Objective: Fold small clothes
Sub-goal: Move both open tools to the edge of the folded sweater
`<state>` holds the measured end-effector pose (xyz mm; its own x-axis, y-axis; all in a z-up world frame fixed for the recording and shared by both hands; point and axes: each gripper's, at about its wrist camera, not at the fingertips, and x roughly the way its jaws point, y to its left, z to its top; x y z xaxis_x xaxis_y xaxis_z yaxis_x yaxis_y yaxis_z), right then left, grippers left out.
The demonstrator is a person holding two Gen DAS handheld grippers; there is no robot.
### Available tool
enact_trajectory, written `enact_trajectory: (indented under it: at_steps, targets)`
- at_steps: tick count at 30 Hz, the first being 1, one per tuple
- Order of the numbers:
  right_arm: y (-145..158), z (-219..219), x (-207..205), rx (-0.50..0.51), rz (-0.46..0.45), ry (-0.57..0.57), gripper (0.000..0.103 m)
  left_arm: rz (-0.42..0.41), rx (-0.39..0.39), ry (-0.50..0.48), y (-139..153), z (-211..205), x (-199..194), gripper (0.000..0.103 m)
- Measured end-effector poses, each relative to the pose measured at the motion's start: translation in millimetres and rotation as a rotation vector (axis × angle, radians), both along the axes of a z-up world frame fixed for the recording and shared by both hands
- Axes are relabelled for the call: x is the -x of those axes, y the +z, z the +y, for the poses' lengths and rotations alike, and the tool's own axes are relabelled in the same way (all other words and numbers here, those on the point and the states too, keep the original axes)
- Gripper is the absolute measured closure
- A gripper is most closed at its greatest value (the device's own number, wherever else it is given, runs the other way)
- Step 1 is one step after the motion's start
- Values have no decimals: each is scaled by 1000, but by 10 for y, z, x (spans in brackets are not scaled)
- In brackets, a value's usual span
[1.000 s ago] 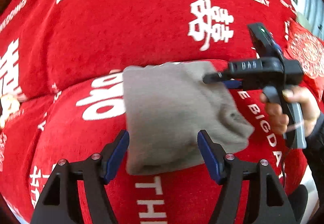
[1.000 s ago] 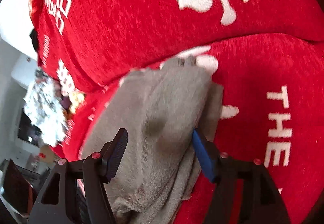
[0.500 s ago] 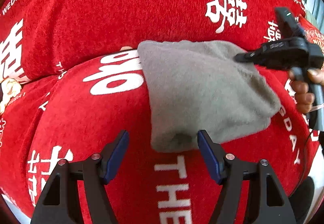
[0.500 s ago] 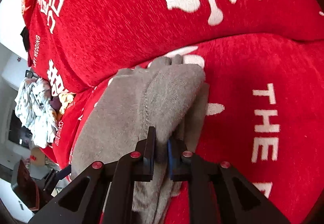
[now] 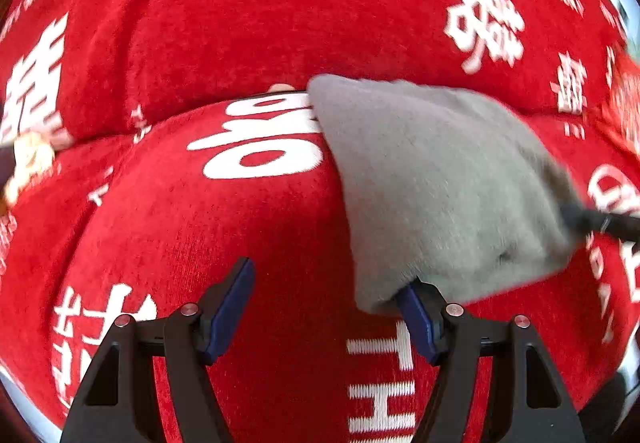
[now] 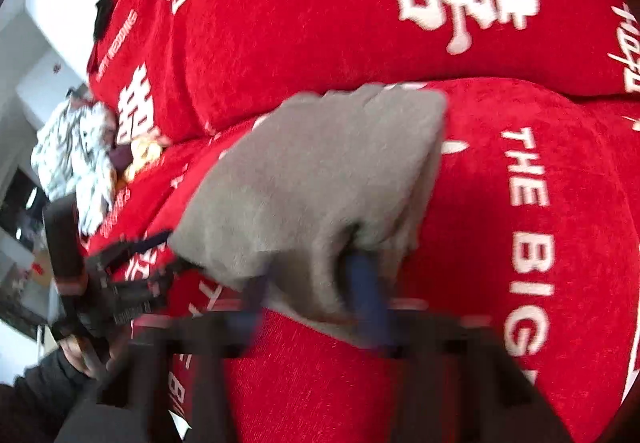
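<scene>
Left wrist view: I see my left gripper [image 5: 328, 307] with its fingers spread wide and nothing pinched between them. The grey garment [image 5: 436, 187] lies on the red sofa cover [image 5: 200, 223], filling the picture from about 12 o'clock to 4 o'clock. Its near corner drapes over the tip of my inner blue pad [image 5: 416, 317], but the other pad stands well apart over bare red cloth, so I count this as no grip. At 3 o'clock a dark fingertip of the right gripper [image 5: 592, 221] meets the garment's far edge.

Right wrist view: this picture is smeared by motion, so I read it carefully. The right gripper's fingers sit at 6 o'clock, and the grey garment bunches over the blue pads there; they are closed on a fold of the cloth. The garment runs from the centre up toward 12 o'clock, doubled over along its right edge. At 8 o'clock I see the left gripper [image 6: 132, 271], open, just beside the garment's lower left corner. A pile of patterned laundry [image 6: 76, 159] lies at 9 o'clock on the sofa.

To fold well, I judge I should bring the left gripper fully onto that near corner before closing, then carry both corners together so the edges meet squarely rather than dragging one side.
</scene>
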<state>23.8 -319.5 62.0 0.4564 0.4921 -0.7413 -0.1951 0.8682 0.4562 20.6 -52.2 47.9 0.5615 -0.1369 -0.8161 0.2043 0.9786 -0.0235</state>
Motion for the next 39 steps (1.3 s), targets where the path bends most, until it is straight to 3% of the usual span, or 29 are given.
enact_trajectory:
  at_steps: [2,5,9,14,17,19,20,25,27,32,37,39]
  targets:
    - [-41,25,-3,43,0,-4,97,47,52,38,-53,135,-58,32]
    - [-135,-143,8,4,20,-55,97,151,137,68,-230,330,-117,32]
    - [-300,-279,83,-24,50,-83,97,145,108,42,-228,262,-29,32]
    - [-42,-344,177,-33,-2,-90,93,119,147,-50,91,255,211,32]
    - [248,-345,231,-14,-123,-87,82,68,207,-76,371,234,214,31]
    - [338,-298,182,-45,-158,-74,42,52,219,-58,457,150,78,16]
    - [341,-251,123,-63,-162,-60,37,34,214,-42,483,82,-12,16]
    - [57,-108,-180,-62,-80,-39,39,104,96,14,182,-208,-501,16]
    - [-69,-160,-232,-76,-49,-44,43,147,91,19,44,-218,-569,7]
    - [-128,-271,-253,-57,-24,-72,44,104,53,8,61,-236,-497,5]
    - [60,-402,-183,-26,-54,-128,25,78,89,-28,226,-248,-499,5]
    - [82,-520,-188,-18,-53,-162,24,74,96,-47,270,-273,-532,5]
